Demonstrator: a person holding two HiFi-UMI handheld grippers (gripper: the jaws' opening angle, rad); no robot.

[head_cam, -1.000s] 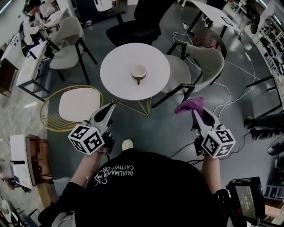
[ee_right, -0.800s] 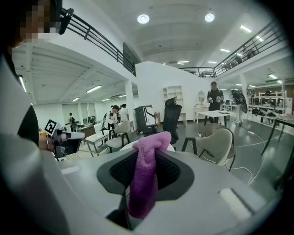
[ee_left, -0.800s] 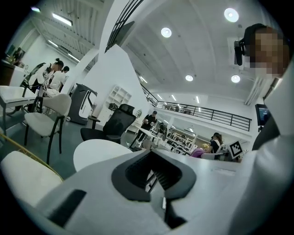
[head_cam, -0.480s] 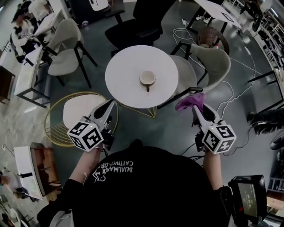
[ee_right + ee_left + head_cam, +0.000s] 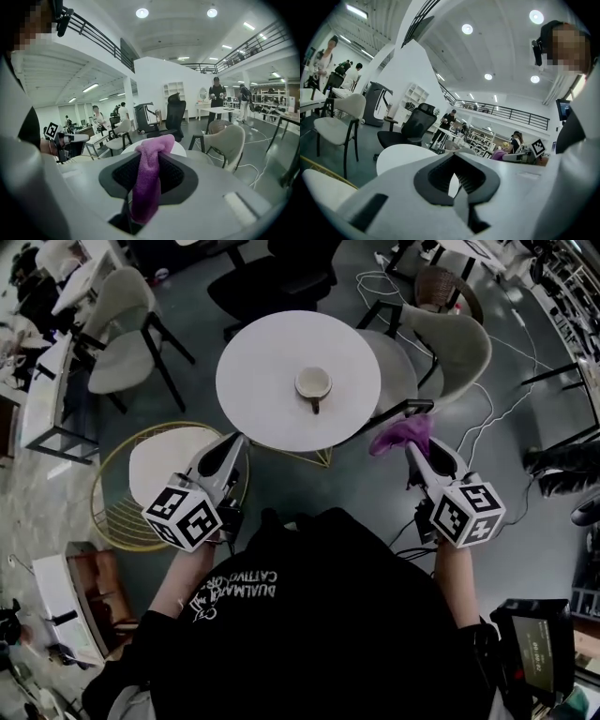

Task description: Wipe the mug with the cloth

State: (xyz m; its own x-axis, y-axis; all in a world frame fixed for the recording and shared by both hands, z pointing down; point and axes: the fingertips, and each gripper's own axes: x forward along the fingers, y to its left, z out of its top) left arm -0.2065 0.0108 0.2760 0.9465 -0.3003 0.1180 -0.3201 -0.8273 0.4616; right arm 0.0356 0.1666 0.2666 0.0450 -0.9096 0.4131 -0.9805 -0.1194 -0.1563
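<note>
Mug (image 5: 313, 383): stood upright, mouth up, on the round white bench (image 5: 258, 390), a little right of the bench's centre and clear of every edge. Its handle (image 5: 316, 407) pointed at the near edge, toward the person, so the line from body to handle ran far-to-near across the bench. Nothing touched the mug.

Cloth (image 5: 401, 435): purple, off the bench, held in the air just beyond the bench's near-right edge, over the floor (image 5: 356, 488) and partly in front of the dark arm of a pale padded chair (image 5: 450, 338). It was well apart from the mug. The right gripper view showed it as a narrow strip lying in the gap between the jaws, its long axis running along the claw, with a bunched end standing out past the tips — in the head view that bunch leaned toward the bench.

Right claw (image 5: 413, 448): pressed onto the cloth, pinching it between the ribbed pads. The claw pointed forward and slightly inward toward the bench's right side.

Left claw (image 5: 232, 442): jaws pressed together with nothing between them; the left gripper view showed only a sliver of the white bench top through the slot behind the tips. It hung at the bench's near-left edge, beside the white seat of a gold wire chair (image 5: 159, 470), and pointed forward and inward toward the bench.
</note>
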